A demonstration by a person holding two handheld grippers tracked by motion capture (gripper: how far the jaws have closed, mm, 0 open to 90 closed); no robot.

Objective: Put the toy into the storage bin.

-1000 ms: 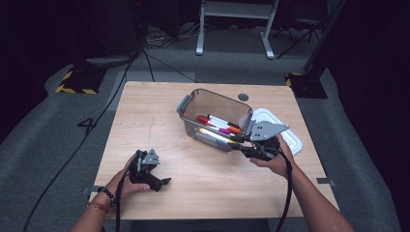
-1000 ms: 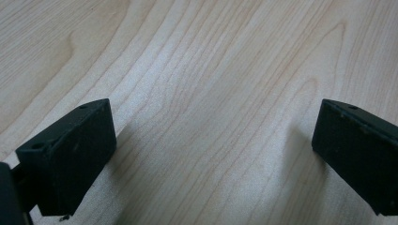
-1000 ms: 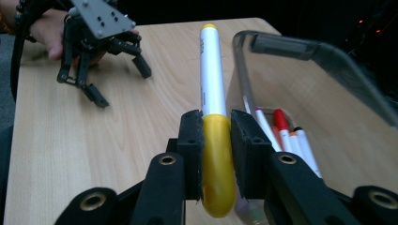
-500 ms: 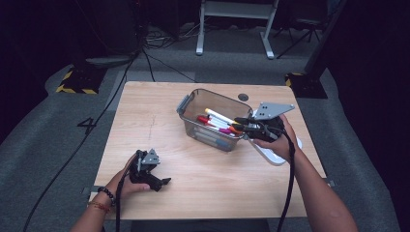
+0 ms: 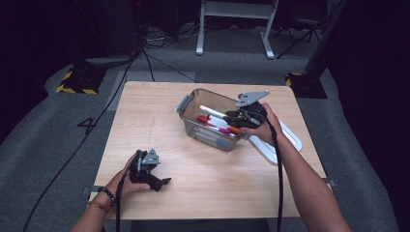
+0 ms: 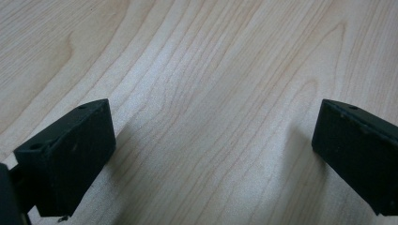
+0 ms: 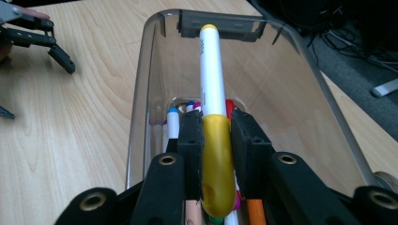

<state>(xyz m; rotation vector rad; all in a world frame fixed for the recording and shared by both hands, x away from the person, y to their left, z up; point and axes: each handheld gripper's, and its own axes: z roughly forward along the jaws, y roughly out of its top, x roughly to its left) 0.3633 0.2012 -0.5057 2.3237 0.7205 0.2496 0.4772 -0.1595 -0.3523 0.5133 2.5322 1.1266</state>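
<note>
The right gripper [image 7: 217, 136] clamps a yellow-capped marker [image 7: 212, 98] over the clear box [image 7: 141, 93], while the left gripper [image 6: 211, 154] rests wide open and empty on the table [image 6: 197, 70].

dim room, grey carpet [image 5: 58, 145], cables [image 5: 159, 58], white frame legs [image 5: 232, 29] beyond the wooden table [image 5: 212, 183]

1. Your high view looks forward and down from your side, taking in the whole surface [image 5: 203, 159].
2. Your left gripper view sits close above bare wood.
3. Your right gripper view looks along the clear bin [image 7: 155, 70], which the high view shares [image 5: 193, 104].
</note>
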